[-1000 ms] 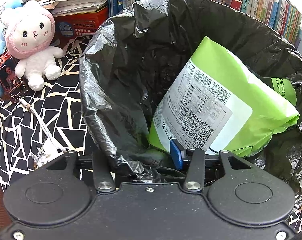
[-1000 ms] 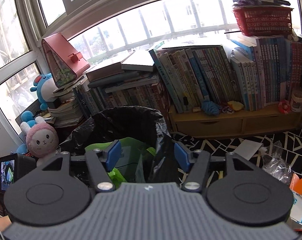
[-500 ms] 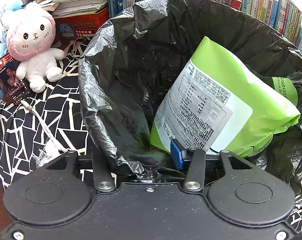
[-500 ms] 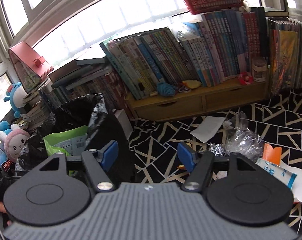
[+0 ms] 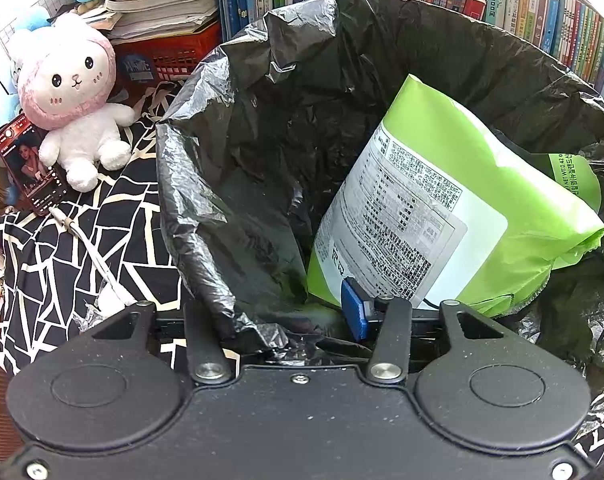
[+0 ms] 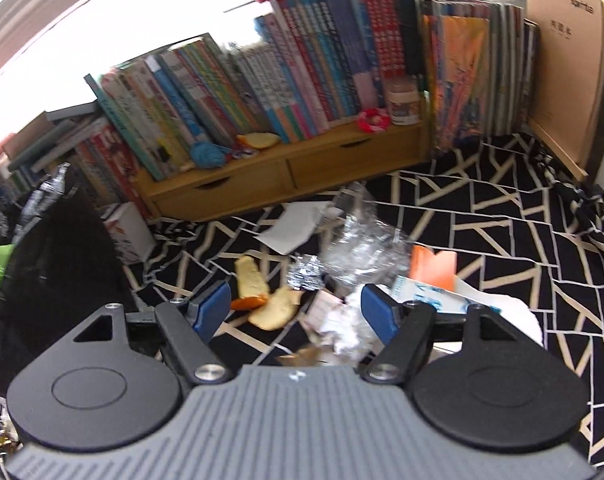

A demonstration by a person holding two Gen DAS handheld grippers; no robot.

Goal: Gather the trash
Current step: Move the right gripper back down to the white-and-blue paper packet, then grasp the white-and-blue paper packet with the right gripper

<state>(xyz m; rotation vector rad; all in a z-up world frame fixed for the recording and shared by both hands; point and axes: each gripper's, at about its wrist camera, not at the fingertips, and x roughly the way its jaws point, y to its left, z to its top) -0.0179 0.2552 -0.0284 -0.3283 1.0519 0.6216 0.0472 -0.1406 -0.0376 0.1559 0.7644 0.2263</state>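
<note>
at the near rim, the left claw pinches the black bag, likely holding its mouth open; a green packet lies inside. the right claw, empty and widening, points at the litter on the patterned cloth.

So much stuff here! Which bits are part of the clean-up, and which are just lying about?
Part of the job:
bin bag, pinched by left claw
green packet inside
peel, clear wrap, white paper
right claw, opening, nothing between

Just lying about:
plush toy
phone
books
</note>
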